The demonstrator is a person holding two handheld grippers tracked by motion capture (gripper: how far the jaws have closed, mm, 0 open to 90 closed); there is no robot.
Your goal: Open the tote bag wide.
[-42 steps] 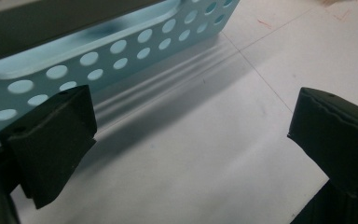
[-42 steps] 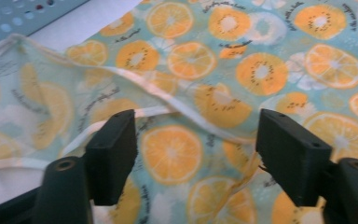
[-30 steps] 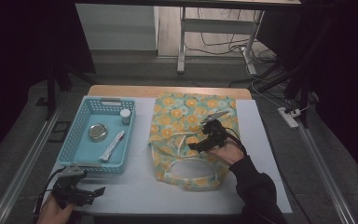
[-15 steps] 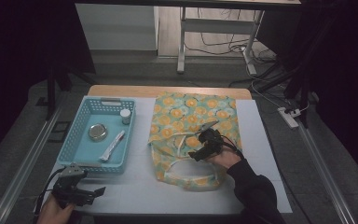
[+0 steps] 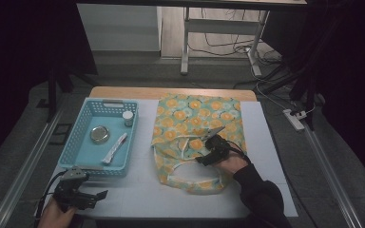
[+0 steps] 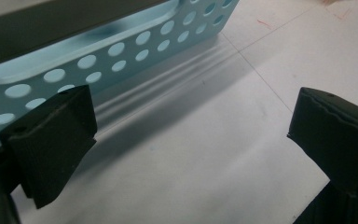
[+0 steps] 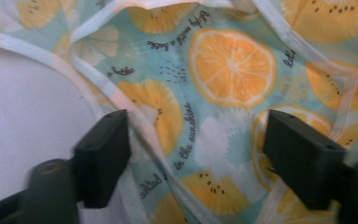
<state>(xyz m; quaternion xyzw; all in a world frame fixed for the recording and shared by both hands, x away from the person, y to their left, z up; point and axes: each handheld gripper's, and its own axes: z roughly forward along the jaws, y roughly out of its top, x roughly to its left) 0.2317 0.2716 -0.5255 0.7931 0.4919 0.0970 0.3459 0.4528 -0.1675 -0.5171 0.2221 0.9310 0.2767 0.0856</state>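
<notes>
The orange-print cloth bag [image 5: 197, 137] lies flat on the white table [image 5: 266, 142], just right of the blue basket [image 5: 78, 156]. The right gripper [image 7: 196, 158] sits low over it, fingers just closing in, fabric between them ungripped. The left gripper [image 5: 92, 195] rests near the basket, fingers released.

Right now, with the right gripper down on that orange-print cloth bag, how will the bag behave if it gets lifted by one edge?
The cloth bag will probably go floppy: it lies flat and wrinkled on the table, with loose white straps. It looks thin, so likely light. The right gripper, whose jaws have just been closing over the fabric, may catch just one layer, letting the rest sag and trail.
</notes>
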